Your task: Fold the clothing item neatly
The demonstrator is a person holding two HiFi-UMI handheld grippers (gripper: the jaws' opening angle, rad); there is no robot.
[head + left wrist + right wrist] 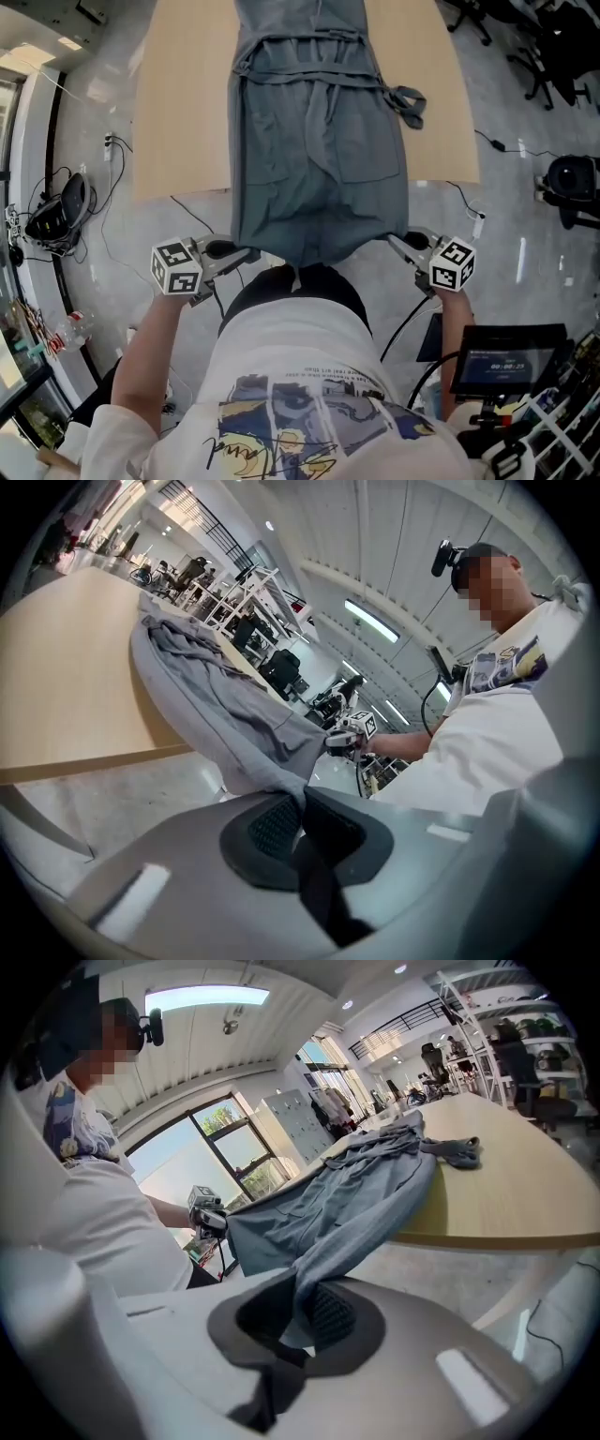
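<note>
Head view, wooden table (178, 122), grey floor (525, 225), left tool (251, 253), right tool (394, 240) pinching garment (319, 159).

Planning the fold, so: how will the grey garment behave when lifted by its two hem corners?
Probably floppy: the grey garment sags between the left gripper and right gripper and drapes over the table edge. Likely light, since pinched corners carry it. Its loose tie may trail or snag.
</note>
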